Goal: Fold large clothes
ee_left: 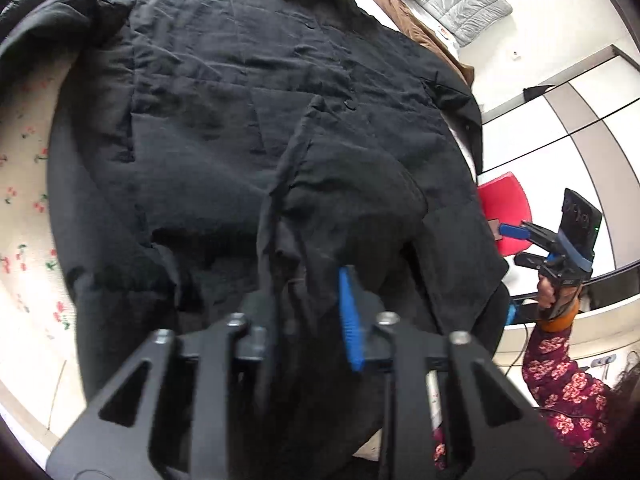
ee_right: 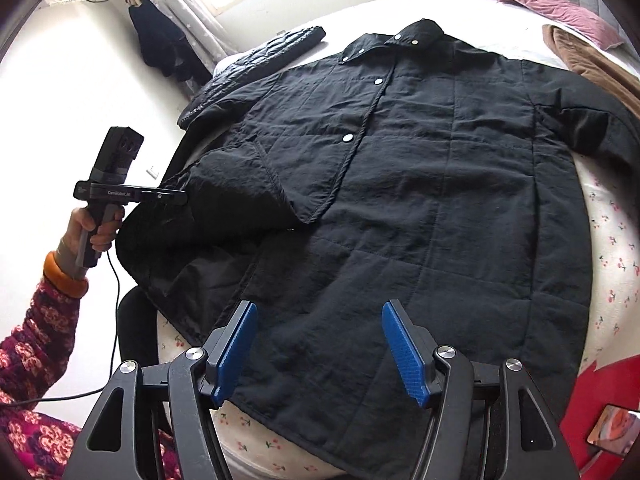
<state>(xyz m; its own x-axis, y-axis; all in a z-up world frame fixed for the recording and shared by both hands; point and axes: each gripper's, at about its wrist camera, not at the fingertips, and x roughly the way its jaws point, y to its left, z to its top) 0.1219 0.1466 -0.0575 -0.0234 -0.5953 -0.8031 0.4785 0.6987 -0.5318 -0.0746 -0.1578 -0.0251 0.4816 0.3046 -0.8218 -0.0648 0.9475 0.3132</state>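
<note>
a: left side first. what's my left gripper (ee_left: 312,320) doing?

b: jaws together, clamped on a fold of the black jacket (ee_right: 400,184). in the left wrist view the cloth bunches up between the arms and hides one blue pad (ee_left: 351,320) halfway. from the right wrist view the same tool sits at the jacket's left edge, person's hand (ee_right: 94,228) on the grip, floral sleeve (ee_right: 36,344) below.

a: why hold it there?

b: my guess: that's the front panel or the sleeve side, picked up so it can be carried across the body for a first fold. the panel is already flipped over near the snap buttons (ee_right: 348,137).

a: where does the jacket lie?

b: spread front-up on the bed sheet (ee_right: 612,240) with the cherry print, collar away from me, hem toward me and hanging near the bed's edge. a quilted dark garment (ee_right: 256,60) lies beside its far-left shoulder, a brown garment (ee_right: 592,64) at the far right.

a: and the right gripper (ee_right: 318,354)?

b: jaws apart, nothing pinched. the hem shows through the gap between them; i can't tell whether the pads touch the cloth.

a: reason for that pose?

b: judgement only: lined up to take the hem, so both ends of the fold move together. fold itself not yet made.
</note>
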